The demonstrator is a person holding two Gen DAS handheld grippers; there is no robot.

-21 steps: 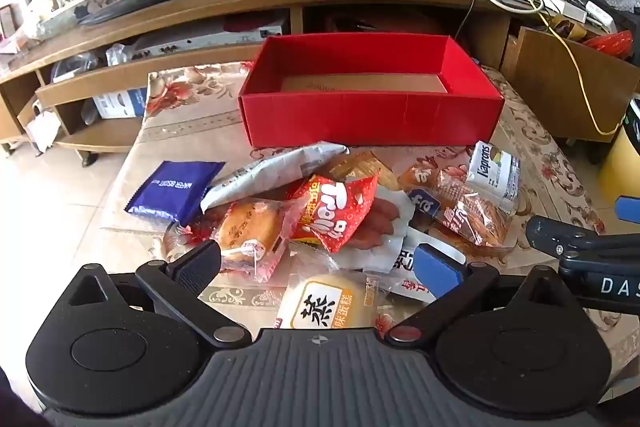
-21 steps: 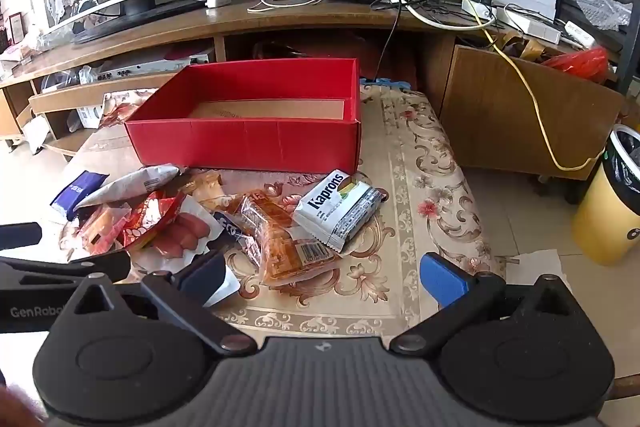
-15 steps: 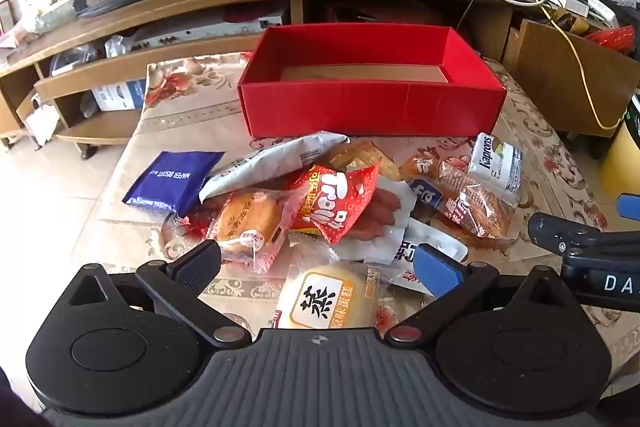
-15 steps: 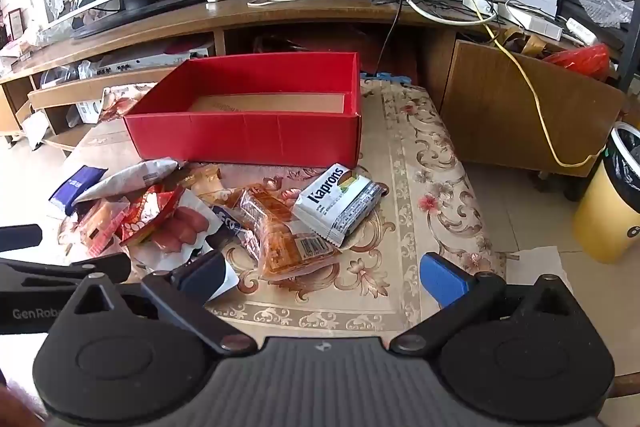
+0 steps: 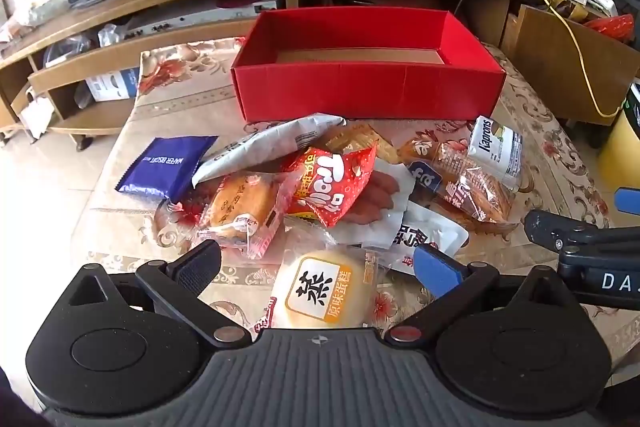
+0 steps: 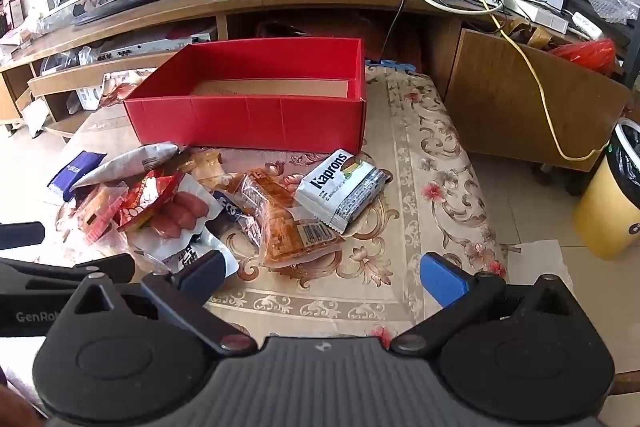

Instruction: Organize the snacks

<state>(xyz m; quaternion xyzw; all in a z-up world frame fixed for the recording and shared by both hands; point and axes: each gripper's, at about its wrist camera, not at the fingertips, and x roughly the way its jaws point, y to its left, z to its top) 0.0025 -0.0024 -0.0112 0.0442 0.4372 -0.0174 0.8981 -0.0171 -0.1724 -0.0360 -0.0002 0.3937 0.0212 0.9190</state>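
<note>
An empty red box (image 5: 368, 95) (image 6: 248, 123) stands at the back of the patterned table. In front of it lies a heap of snack packs: a blue wafer pack (image 5: 166, 167), a red Trolli bag (image 5: 332, 183), a wrapped bun (image 5: 244, 211), a steamed cake pack (image 5: 324, 291), a sausage pack (image 6: 180, 215), an orange cracker pack (image 6: 288, 227) and a white Kaprons pack (image 5: 498, 147) (image 6: 340, 187). My left gripper (image 5: 316, 267) hangs open just above the steamed cake pack. Nothing sits between the open fingers of my right gripper (image 6: 320, 275), above bare tablecloth near the cracker pack.
A wooden TV stand (image 6: 280, 3) with a monitor, router and tangled cables runs behind the table. A yellow bin (image 6: 612, 203) stands on the floor at the right, beside a brown cabinet (image 6: 528, 99). Tiled floor lies left of the table.
Both grippers have tipped down and moved a little closer to the table, so the snack heap sits higher and larger in view. Neither has taken hold of anything.
</note>
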